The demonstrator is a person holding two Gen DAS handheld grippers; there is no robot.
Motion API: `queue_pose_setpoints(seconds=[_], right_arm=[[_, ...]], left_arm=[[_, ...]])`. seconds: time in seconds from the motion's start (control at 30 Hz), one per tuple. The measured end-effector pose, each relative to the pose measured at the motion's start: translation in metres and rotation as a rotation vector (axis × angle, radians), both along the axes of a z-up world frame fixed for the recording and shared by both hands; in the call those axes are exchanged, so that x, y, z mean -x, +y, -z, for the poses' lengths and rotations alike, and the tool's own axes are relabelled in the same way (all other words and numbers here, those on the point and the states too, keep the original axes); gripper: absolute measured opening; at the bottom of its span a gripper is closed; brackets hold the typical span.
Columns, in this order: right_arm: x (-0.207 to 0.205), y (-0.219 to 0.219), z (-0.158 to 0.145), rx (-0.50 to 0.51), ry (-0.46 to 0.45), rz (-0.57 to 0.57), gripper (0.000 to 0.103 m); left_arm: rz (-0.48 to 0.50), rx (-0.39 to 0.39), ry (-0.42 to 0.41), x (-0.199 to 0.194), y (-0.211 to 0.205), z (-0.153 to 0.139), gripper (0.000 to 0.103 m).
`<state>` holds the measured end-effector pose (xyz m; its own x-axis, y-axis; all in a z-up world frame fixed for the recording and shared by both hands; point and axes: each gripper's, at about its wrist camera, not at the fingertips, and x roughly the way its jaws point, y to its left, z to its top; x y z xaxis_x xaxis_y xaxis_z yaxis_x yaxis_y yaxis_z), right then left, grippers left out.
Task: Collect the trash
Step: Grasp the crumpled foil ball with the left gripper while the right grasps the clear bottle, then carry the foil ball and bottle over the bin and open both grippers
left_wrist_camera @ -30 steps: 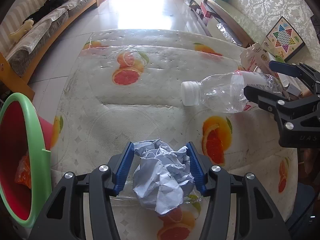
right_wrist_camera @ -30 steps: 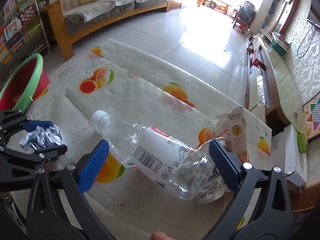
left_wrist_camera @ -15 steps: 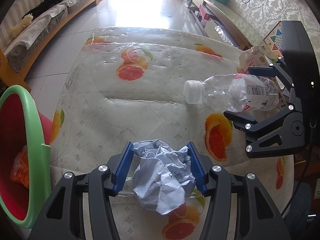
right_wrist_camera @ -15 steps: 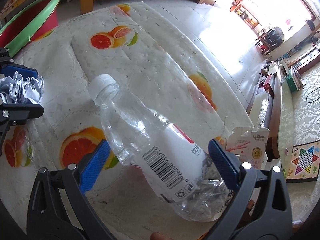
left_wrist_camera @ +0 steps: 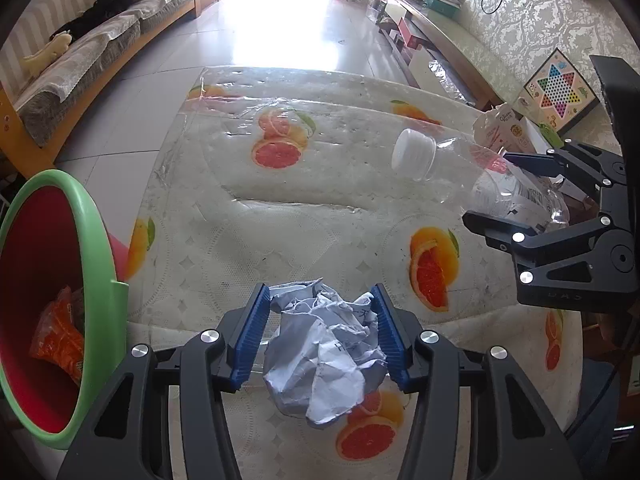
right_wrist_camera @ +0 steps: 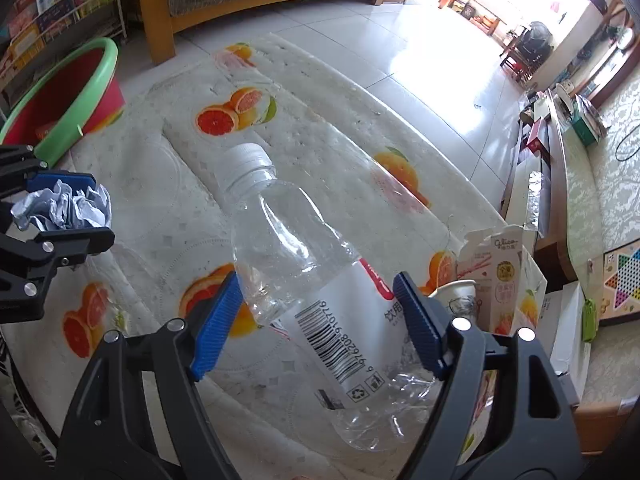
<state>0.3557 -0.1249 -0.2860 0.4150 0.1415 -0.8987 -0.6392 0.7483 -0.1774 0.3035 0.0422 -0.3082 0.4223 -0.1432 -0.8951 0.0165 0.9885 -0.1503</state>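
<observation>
My left gripper (left_wrist_camera: 318, 312) is shut on a crumpled ball of white paper (left_wrist_camera: 326, 352) just above the near edge of the table. My right gripper (right_wrist_camera: 320, 304) is shut on an empty clear plastic bottle (right_wrist_camera: 304, 264) with a white cap and holds it lifted, cap pointing up and away. In the left wrist view the bottle (left_wrist_camera: 452, 168) and the right gripper (left_wrist_camera: 516, 196) are at the right. In the right wrist view the left gripper (right_wrist_camera: 68, 204) with the paper (right_wrist_camera: 64, 208) is at the left. A red bin with a green rim (left_wrist_camera: 96, 264) stands at the table's left and holds orange wrappers.
The table has a fruit-print cloth (left_wrist_camera: 304, 208). A pink snack carton (right_wrist_camera: 496, 276) and a paper cup (right_wrist_camera: 456, 296) stand at its right edge, by white boxes (right_wrist_camera: 568, 332). A sofa (left_wrist_camera: 92, 56) is at the far left and a low cabinet (left_wrist_camera: 452, 44) along the right wall.
My right gripper has closed on the bottle and lifted it, tipping the cap upward. My left gripper still holds the paper and has barely moved.
</observation>
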Motion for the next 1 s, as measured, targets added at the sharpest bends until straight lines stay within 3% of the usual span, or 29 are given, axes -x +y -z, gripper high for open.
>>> queue_pose_setpoints(seconds=[0.53, 0.8, 1.0], right_arm=[[0.08, -0.053, -0.116, -0.376, -0.102, 0.391, 0.075], [0.115, -0.026, -0.149, -0.416, -0.171, 0.378, 0.075], [0.127, 0.005, -0.161, -0.435, -0.192, 0.348, 0.075]], left_arm=[[-0.052, -0.01, -0.205, 0.049, 0.027, -0.108, 0.048], [-0.098, -0.038, -0.273, 0.075, 0.062, -0.148, 0.048], [-0.134, -0.047, -0.285, 0.086, 0.097, -0.154, 0.048]])
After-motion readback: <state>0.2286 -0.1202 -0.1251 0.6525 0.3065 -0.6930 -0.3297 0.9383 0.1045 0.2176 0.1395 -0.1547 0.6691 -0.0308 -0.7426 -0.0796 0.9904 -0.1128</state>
